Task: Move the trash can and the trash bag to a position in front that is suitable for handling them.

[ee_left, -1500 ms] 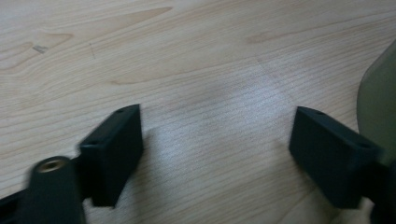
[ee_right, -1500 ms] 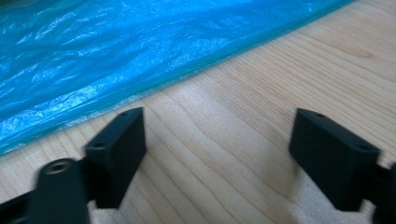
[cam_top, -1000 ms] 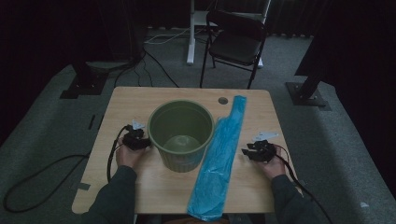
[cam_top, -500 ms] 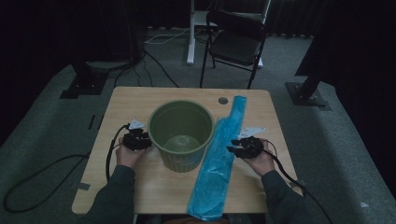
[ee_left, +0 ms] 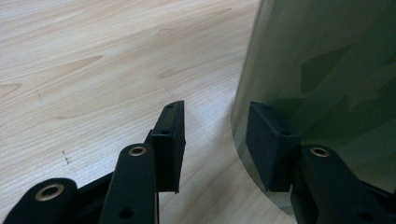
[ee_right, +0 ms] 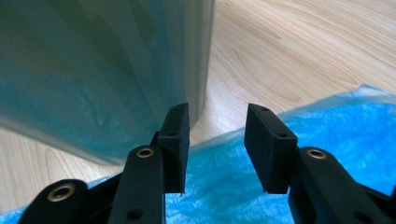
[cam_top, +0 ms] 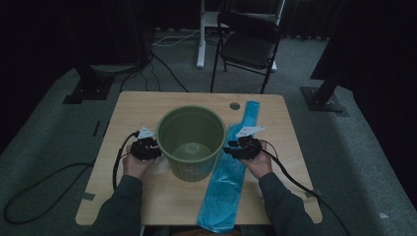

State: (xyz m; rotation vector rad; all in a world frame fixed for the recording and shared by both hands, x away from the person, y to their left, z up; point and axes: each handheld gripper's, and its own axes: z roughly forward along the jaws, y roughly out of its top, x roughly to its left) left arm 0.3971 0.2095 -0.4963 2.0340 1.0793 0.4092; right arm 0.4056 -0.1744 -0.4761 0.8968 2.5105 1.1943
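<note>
In the high view, the right gripper has slid in from the table's right side since a second ago and is now sitting over the long flat blue plastic bag, just at the 3 o'clock side of the round green plastic bucket. The left gripper is holding about where it was, at the bucket's 9 o'clock side. The bucket is standing upright at the middle of the pale wooden table, and the bag is lying in a strip from 1 o'clock to 6 o'clock of it, overhanging the near edge. Counted: one bucket, one bag, two grippers, one black folding chair beyond the table at 12 o'clock.

In the left gripper view, the left gripper has just been narrowing its jaws; they are standing fairly wide with nothing pinched, the right-hand jaw lying against or just before the bucket wall.

In the right gripper view, the right gripper is keeping its jaws parted and empty, above the blue bag, with the bucket at 10 o'clock.
</note>
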